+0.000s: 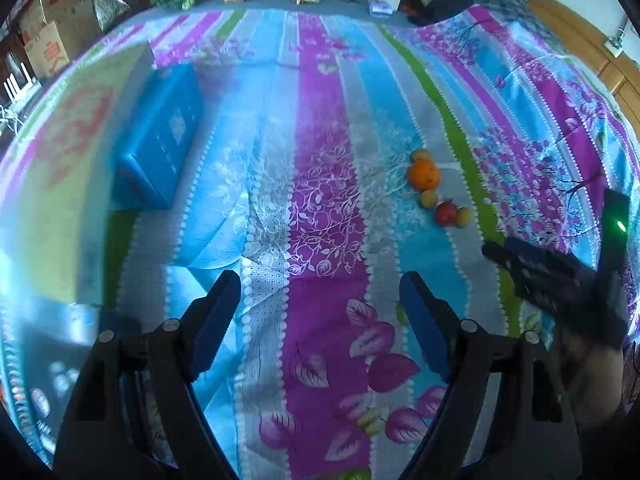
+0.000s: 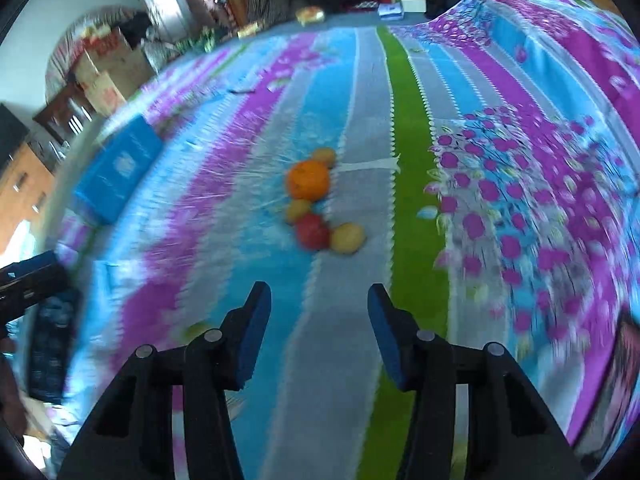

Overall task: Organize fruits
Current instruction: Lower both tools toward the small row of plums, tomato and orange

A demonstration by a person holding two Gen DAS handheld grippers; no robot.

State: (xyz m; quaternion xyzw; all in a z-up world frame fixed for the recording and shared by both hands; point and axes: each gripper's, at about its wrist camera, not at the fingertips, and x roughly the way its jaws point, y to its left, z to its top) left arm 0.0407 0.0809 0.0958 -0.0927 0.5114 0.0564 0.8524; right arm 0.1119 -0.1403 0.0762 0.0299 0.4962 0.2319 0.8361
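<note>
right gripper (image 2: 316, 304), fingers spread and empty, should centre on the orange (image 2: 308, 180) mid-bed (image 2: 400, 120); left gripper (image 1: 320, 296) spread, empty.

Striped floral bedspread (image 1: 320, 200), cardboard boxes (image 1: 52, 36) beyond

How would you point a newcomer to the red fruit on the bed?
Start at the striped floral bedsheet and find the little row of fruit beside its green stripe. Follow the row down from the big orange at its far end. The red fruit sits near the close end, the only red one, between two small yellow fruits.
</note>
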